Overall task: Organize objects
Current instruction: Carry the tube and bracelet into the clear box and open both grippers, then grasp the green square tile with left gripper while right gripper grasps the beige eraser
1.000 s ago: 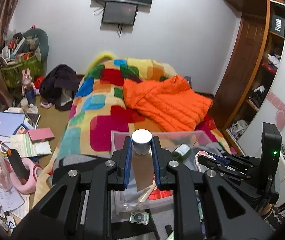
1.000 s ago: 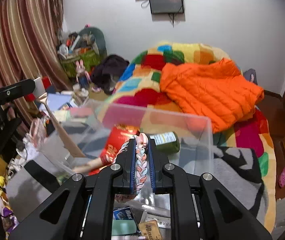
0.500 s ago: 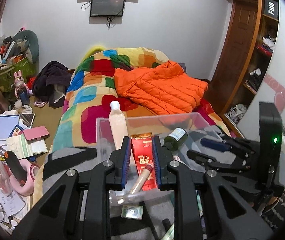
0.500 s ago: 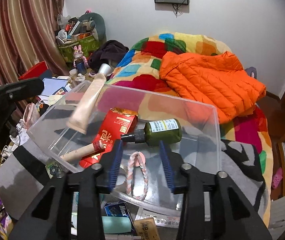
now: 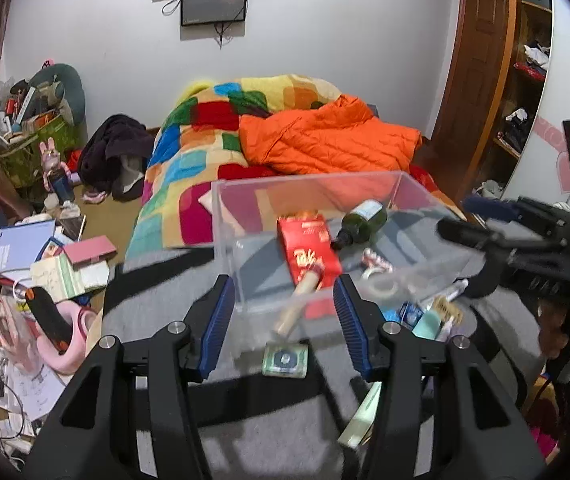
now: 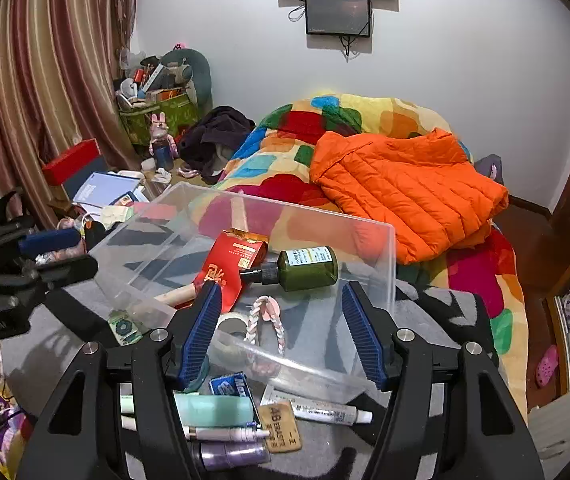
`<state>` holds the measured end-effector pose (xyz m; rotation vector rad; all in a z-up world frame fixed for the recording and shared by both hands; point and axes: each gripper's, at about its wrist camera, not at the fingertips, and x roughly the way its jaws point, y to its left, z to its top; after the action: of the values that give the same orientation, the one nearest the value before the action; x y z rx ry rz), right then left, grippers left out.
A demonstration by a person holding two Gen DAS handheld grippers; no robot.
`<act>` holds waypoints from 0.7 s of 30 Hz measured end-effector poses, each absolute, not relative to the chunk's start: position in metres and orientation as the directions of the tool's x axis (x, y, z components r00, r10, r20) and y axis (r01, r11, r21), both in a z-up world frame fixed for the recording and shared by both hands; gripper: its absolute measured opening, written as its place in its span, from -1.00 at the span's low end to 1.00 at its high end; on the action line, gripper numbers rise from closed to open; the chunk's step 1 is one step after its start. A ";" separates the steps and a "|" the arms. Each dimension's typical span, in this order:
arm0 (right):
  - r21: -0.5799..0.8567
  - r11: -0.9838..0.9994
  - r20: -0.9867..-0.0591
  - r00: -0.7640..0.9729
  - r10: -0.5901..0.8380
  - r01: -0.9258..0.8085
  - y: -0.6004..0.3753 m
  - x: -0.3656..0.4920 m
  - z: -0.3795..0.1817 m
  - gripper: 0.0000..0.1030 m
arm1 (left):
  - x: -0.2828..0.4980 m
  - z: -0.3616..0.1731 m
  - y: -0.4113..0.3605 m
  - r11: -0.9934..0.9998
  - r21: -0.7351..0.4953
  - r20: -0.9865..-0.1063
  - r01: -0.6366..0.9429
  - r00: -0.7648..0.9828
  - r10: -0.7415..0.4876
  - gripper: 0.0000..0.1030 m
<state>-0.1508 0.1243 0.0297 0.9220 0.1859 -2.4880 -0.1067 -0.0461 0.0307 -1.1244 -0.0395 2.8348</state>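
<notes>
Both sets of jaws just opened since a second ago: cream tube [image 5: 299,301] released from left gripper [image 5: 281,322], braided rope loop [image 6: 265,319] released from right gripper [image 6: 281,332]. Each gripper now roughly half spread, nothing between the pads. Tube lying slanted inside clear plastic box [image 6: 389,264], one end on red packet [image 6: 231,266]. Rope loop flat on box floor, beside tape roll [image 6: 231,325]; dark green bottle [image 6: 305,269] on its side further in. Loose outside the near wall (on grey blanket [image 5: 269,436]): blue packet [image 6: 229,387], mint tube [image 6: 213,410], white tube [image 6: 325,410], wooden tag [image 6: 281,426]. Beyond: patchwork quilt [image 6: 285,148], orange jacket [image 6: 401,184].
</notes>
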 end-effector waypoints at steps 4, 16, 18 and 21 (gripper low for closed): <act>0.046 -0.882 -0.638 -0.666 -0.387 0.469 0.130 -0.148 0.033 0.14 | -0.104 0.022 -0.051 -0.996 -0.070 -0.702 -0.063 -0.705 0.095 0.01; 0.115 -0.883 -0.669 -0.621 -0.407 0.455 0.163 -0.127 0.019 0.15 | -0.099 -0.023 -0.046 -0.994 -0.083 -0.782 -0.067 -0.615 0.107 0.10; 0.123 -0.879 -0.680 -0.606 -0.412 0.460 0.165 -0.119 0.013 0.20 | -0.100 -0.030 -0.044 -0.994 -0.083 -0.797 -0.072 -0.594 0.109 0.10; 0.118 -0.879 -0.697 -0.592 -0.405 0.462 0.166 -0.109 0.002 0.23 | -0.106 -0.038 -0.040 -0.995 -0.075 -0.816 -0.071 -0.569 0.102 0.10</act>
<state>-0.1085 0.1659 0.0021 1.0395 0.1026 -2.4360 -0.1056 -0.0399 -0.0380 -1.4066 -0.0511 2.6989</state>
